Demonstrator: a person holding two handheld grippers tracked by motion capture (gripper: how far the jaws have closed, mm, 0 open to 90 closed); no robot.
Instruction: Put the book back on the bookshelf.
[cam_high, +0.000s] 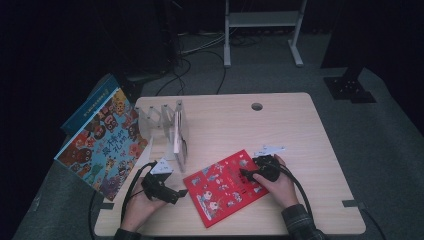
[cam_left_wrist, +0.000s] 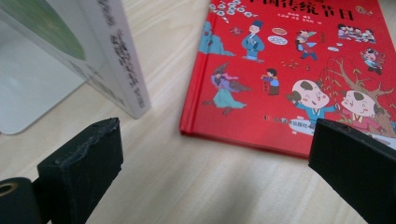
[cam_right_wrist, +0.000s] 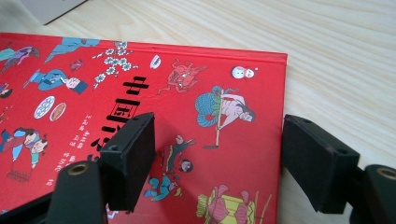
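The right claw (cam_right_wrist: 217, 154) stands with its two black jaws wide apart over a flat red hardcover picture book (cam_right_wrist: 140, 93) with cartoon figures and black Chinese characters, which lies on the pale wooden bench (cam_right_wrist: 327, 46). One jaw hangs over the cover beside the black characters, the other just past the book's edge over bare wood, so that this edge lies between them; whether either jaw touches the book cannot be told. At the top corner a pale grey flat piece (cam_right_wrist: 51, 7) lies on the bench, apart from the book.

The book (cam_high: 226, 186) is bright red with small cartoon figures and black characters; the desk (cam_high: 280, 122) is pale wood grain.
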